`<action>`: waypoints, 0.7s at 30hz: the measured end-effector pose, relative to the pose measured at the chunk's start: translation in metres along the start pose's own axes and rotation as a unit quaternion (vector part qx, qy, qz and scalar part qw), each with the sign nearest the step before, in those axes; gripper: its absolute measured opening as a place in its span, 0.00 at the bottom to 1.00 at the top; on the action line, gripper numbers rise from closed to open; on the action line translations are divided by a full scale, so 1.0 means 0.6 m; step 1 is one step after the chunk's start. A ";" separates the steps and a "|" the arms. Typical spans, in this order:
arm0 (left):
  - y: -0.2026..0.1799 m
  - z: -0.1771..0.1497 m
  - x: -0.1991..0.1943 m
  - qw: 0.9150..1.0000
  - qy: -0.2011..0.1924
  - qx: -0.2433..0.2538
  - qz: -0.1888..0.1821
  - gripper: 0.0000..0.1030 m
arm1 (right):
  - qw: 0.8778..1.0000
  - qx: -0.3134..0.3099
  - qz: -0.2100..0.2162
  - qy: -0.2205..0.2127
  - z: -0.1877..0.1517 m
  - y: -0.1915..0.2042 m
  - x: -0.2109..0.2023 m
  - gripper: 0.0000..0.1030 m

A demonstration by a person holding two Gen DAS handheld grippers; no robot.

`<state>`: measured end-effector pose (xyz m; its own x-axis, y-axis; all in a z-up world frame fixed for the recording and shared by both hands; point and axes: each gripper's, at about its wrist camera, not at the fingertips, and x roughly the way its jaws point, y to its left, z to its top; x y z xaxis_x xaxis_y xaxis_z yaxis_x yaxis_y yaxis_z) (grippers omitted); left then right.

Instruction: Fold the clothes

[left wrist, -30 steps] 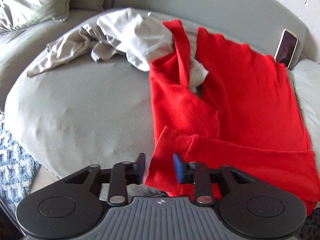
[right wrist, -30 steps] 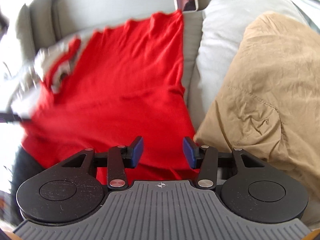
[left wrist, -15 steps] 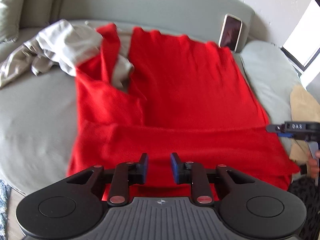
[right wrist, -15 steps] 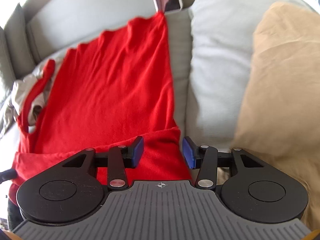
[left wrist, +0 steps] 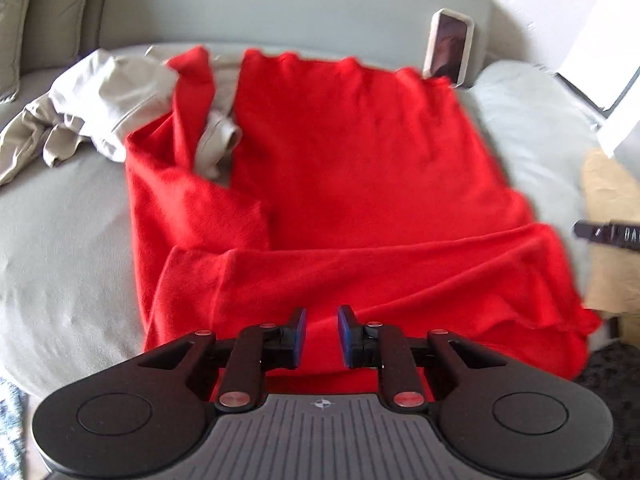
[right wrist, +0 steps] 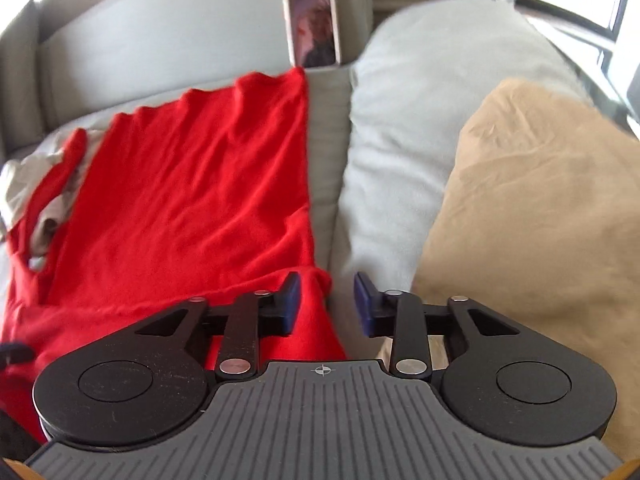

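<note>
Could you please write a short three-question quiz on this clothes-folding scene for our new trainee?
1. True or false: the left gripper is shut on the red garment.
2. What leans upright against the sofa back? A) phone B) book C) mug
3. What colour is the crumpled garment lying beside the red one?

Key: 1 false, both grippers are open, the right gripper too; 2 A; 3 beige.
</note>
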<state>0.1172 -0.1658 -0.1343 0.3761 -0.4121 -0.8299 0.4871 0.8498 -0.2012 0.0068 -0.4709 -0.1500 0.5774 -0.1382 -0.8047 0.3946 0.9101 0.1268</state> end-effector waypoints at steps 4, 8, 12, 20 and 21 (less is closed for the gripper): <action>-0.020 -0.008 0.014 1.000 0.015 0.019 -0.003 0.18 | 0.993 -0.026 0.086 0.075 -0.046 0.020 0.008 0.14; -0.019 -0.022 0.041 0.996 0.059 0.049 0.047 0.20 | 0.991 -0.040 0.041 0.120 -0.086 0.009 0.036 0.11; -0.008 -0.009 -0.022 0.993 0.068 0.060 0.080 0.15 | 0.988 -0.088 -0.043 0.116 -0.060 0.019 -0.040 0.09; -0.084 0.105 -0.325 0.971 -0.230 -0.010 -0.056 0.54 | 0.957 0.079 0.148 -0.235 0.083 0.000 -0.381 0.42; -0.097 0.110 -0.354 0.964 -0.261 -0.004 -0.059 0.77 | 0.953 0.074 0.152 -0.251 0.087 0.008 -0.402 0.49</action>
<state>0.0610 -0.1498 0.0882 0.6645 -0.6134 -0.4269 0.5450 0.7886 -0.2848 -0.0935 -0.4538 0.0751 0.9357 -0.0809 -0.3434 0.2301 0.8778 0.4201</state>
